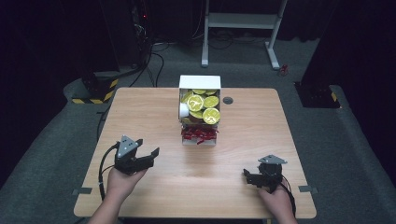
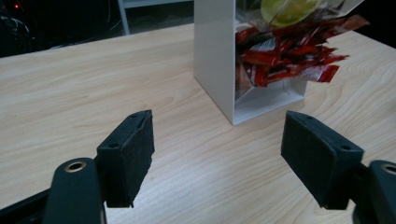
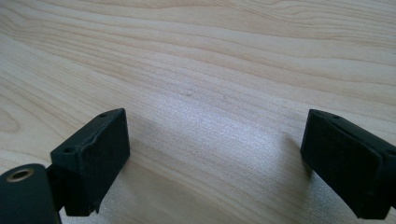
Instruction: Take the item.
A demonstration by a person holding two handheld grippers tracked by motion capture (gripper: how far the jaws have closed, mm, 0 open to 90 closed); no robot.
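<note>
On the wooden table (image 1: 154,112) stands a white box (image 1: 200,82) at the far middle, its upper part filled with yellow-green round capsules (image 1: 203,106) and its lower open tray spilling red sachets (image 1: 199,134) toward the person.

The left gripper (image 1: 148,156) is held above the near left part of the table, its jaws pointing toward 2 o'clock in the high view, at the box's near corner. In the left gripper view the jaws stand apart with nothing between them; only bare wood lies in the gap, and the red sachets sit ahead at about 1 o'clock, near but clearly apart from the pads.

The right gripper (image 1: 251,178) rests low at the near right of the table, well apart from the box, which lies at about 11 o'clock from it. Its jaws are spread wide, with bare table between them.
</note>
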